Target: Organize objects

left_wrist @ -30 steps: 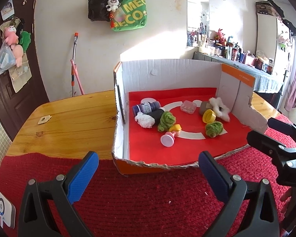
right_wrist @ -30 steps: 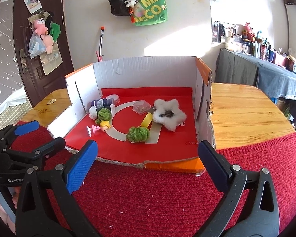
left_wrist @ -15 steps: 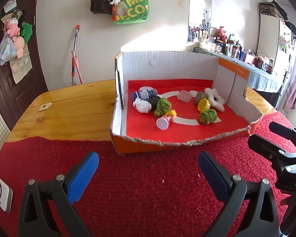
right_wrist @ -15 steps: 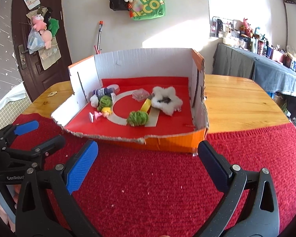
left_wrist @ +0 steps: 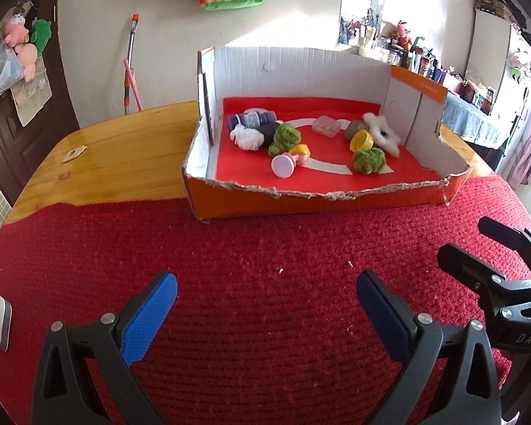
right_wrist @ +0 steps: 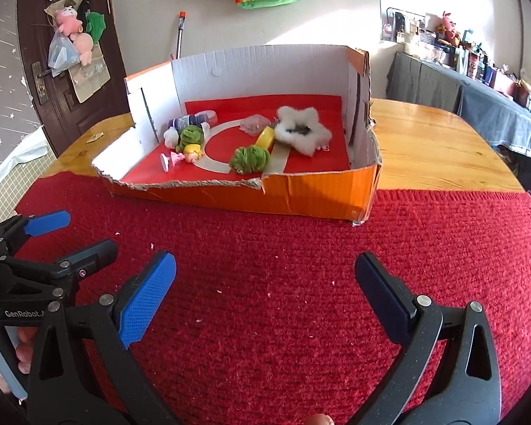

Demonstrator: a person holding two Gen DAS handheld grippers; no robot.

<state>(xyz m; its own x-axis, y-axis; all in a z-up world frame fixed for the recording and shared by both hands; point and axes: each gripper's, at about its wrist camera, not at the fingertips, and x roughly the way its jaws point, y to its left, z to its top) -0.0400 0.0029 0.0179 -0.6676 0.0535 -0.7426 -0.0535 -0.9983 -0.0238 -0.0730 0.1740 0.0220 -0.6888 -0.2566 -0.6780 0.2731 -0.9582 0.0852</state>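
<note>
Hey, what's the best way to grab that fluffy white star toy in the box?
Pinch one arm of the fluffy white star-shaped toy, coming from above with the right claw. It lies flat near the cardboard box's tall right wall, which probably blocks a sideways approach; soft, narrow arms suit the open fingers.

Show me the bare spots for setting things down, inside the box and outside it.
Free: the red mat between both open hand-held grippers and the cardboard box; the wooden tabletop right of the box. Inside, only the red floor's front strip near the torn edge. Crowded: around the green pom-pom and white fluffy star.
</note>
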